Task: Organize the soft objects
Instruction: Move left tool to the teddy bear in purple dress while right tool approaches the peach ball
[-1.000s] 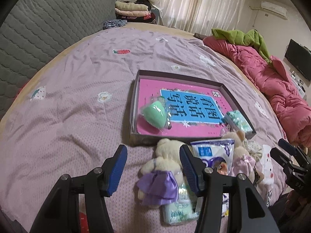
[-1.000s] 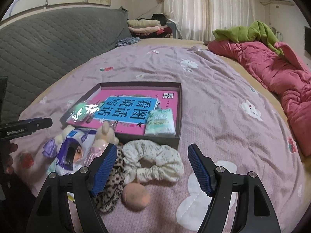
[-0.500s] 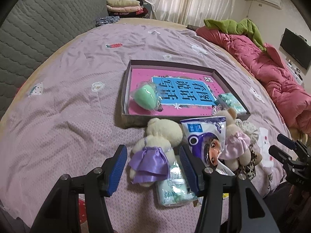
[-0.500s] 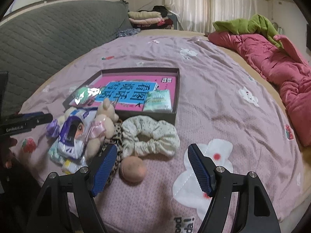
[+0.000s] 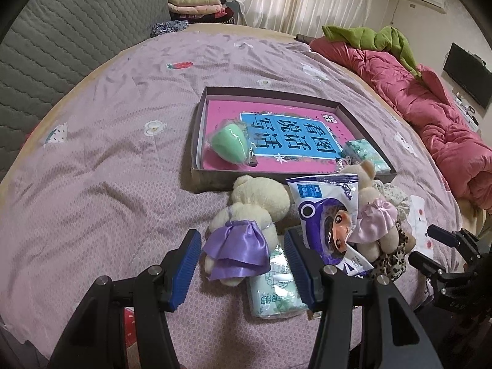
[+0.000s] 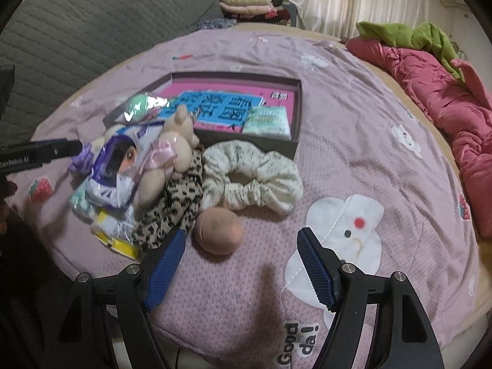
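the soft things are lying in a loose heap on the purple bedspread [image 5: 101, 166], just in front of the shallow box [image 5: 201, 123], and most of them are waiting outside it. the cream bear in the purple skirt [image 5: 246, 227] is lying face down with its head nearly touching the box's near wall; beside it are sitting a printed snack-style packet [image 5: 326, 212], a second bear in a pink skirt [image 6: 167, 156], a tissue pack [image 5: 273, 289] half under the first bear, a leopard-print scrunchie [image 6: 172, 206], a cream scrunchie [image 6: 249, 175] and a peach sponge ball [image 6: 219, 230].

inside the box, on the pink book, a wrapped green sponge [image 5: 230, 144] and another tissue pack [image 6: 267, 121] are already resting, so by my reading the sorting is only just getting going: two in, about seven left.

the left gripper [image 5: 241, 264] is hovering with its jaws partly apart around the purple-skirted bear's lower half, pads not pressing, holding nothing. the right gripper [image 6: 241, 264] is standing wide apart and empty, with the peach ball lying just beyond its left finger.

farther out, a red quilt [image 5: 430, 113] and a grey quilted headboard [image 5: 70, 37] are bordering the bed.
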The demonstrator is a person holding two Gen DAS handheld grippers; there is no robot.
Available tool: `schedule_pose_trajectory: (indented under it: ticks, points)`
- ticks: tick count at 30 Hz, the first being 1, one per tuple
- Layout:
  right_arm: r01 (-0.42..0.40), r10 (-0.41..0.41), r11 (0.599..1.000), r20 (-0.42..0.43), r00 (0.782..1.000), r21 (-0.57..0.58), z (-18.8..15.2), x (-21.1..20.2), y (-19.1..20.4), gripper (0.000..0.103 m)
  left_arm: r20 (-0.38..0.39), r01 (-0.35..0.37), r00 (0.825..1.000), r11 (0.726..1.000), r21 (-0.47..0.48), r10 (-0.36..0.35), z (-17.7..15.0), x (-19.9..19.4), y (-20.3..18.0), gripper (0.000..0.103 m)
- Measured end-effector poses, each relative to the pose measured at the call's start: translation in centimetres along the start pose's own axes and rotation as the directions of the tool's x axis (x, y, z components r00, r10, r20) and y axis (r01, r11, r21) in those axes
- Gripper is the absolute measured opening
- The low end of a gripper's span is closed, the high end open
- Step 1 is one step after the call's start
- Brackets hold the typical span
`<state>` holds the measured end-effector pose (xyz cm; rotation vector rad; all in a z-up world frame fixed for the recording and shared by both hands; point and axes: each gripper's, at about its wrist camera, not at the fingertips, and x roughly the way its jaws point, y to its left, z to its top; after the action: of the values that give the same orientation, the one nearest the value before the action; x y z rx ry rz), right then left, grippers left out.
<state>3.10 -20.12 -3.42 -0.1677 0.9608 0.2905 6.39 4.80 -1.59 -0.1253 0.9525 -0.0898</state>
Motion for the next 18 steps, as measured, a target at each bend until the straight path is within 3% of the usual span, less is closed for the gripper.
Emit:
schedule_pose_trajectory:
  ticks: [7, 12, 18]
  points:
    - [0.021, -0.021, 1.000, -0.063, 0.998, -0.002, -0.5, 1.6, -0.3, 0.077, -0.009, -0.006, 1.000, 1.000, 0.007, 0.006, 0.0, 0.4, 0.0, 0.056]
    - [0.007, -0.008, 1.000, -0.057, 0.998, -0.018, -0.4, 2.2, -0.3, 0.076, -0.013, -0.003, 1.000, 1.000, 0.017, 0.003, 0.1, 0.9, -0.2, 0.056]
    - [-0.003, -0.001, 0.999, -0.077, 0.997, -0.053, -0.2, 3.3, 0.4, 0.065, -0.033, -0.006, 0.999, 0.999, 0.038, 0.007, 0.2, 1.9, -0.6, 0.056]
